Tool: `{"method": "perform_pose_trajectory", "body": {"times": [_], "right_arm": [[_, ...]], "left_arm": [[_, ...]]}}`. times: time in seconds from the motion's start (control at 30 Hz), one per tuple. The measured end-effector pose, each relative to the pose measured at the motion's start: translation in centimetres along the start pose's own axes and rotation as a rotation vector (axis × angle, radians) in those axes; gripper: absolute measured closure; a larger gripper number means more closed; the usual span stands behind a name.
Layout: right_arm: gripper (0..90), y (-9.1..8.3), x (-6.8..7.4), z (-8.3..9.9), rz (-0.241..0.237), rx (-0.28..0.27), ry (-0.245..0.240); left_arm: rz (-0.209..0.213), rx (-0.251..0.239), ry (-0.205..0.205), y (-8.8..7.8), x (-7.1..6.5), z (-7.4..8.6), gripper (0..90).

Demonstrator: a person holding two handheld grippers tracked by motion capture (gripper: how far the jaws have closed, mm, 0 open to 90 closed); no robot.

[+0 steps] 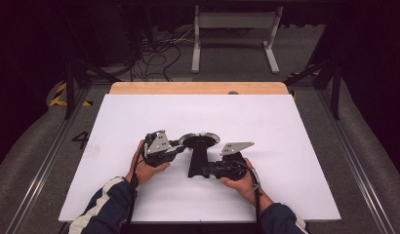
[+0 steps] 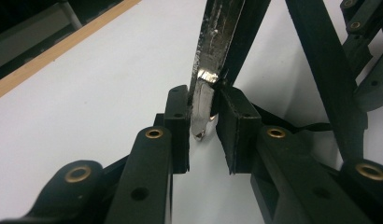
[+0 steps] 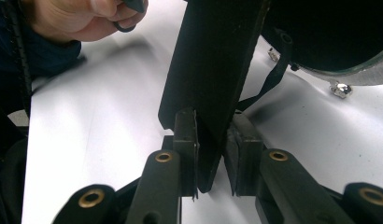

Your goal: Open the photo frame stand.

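Observation:
A small frying pan (image 1: pixel 199 140) with a silvery rim and a black inside lies near the middle of the white board (image 1: pixel 286 126). Its flat black handle (image 1: pixel 197 163) points toward the person. My left gripper (image 1: pixel 181 146) comes in from the left and is shut on the pan's rim; in the left gripper view the shiny rim edge (image 2: pixel 204 100) stands between the two pads of this gripper (image 2: pixel 202 119). My right gripper (image 1: pixel 204 170) reaches in from the right and is shut on the handle. In the right gripper view the handle (image 3: pixel 213 70) rises between the pads of the right gripper (image 3: pixel 213 140).
A thin black strap (image 3: pixel 269 84) hangs from the handle. The person's left hand (image 3: pixel 82 18) is close behind it. A wooden table edge (image 1: pixel 198 87) runs along the back. A grey metal stand (image 1: pixel 234 22) and loose cables (image 1: pixel 159 53) are on the floor beyond.

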State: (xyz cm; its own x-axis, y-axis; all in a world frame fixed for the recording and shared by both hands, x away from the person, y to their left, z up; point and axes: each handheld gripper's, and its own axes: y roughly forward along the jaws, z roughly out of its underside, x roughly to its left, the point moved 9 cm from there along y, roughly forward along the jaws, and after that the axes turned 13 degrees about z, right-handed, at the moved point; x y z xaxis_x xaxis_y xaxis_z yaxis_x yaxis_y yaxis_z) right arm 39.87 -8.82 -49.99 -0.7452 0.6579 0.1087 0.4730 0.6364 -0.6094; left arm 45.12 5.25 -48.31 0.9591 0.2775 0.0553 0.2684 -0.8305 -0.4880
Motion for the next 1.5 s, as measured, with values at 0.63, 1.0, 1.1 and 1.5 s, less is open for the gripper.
{"method": "perform_pose_trajectory", "body": {"times": [0.63,1.0,1.1,1.5], "right_arm": [[76.7,0.1,0.2,0.6,0.016,0.017,-0.02],[79.0,-0.7,0.1,0.9,0.067,0.021,-0.054],[78.6,-1.0,0.1,0.9,0.081,0.017,-0.066],[90.0,-3.5,0.8,-1.0,0.174,-0.101,-0.138]], "left_arm": [[0.005,0.004,0.013,-0.1,-0.3,0.3,74.4],[-0.003,0.013,0.006,-0.1,0.0,0.5,69.7],[0.011,0.016,0.006,0.0,-0.1,0.6,70.5],[0.017,0.002,0.006,0.0,-0.1,0.3,71.7]]}}
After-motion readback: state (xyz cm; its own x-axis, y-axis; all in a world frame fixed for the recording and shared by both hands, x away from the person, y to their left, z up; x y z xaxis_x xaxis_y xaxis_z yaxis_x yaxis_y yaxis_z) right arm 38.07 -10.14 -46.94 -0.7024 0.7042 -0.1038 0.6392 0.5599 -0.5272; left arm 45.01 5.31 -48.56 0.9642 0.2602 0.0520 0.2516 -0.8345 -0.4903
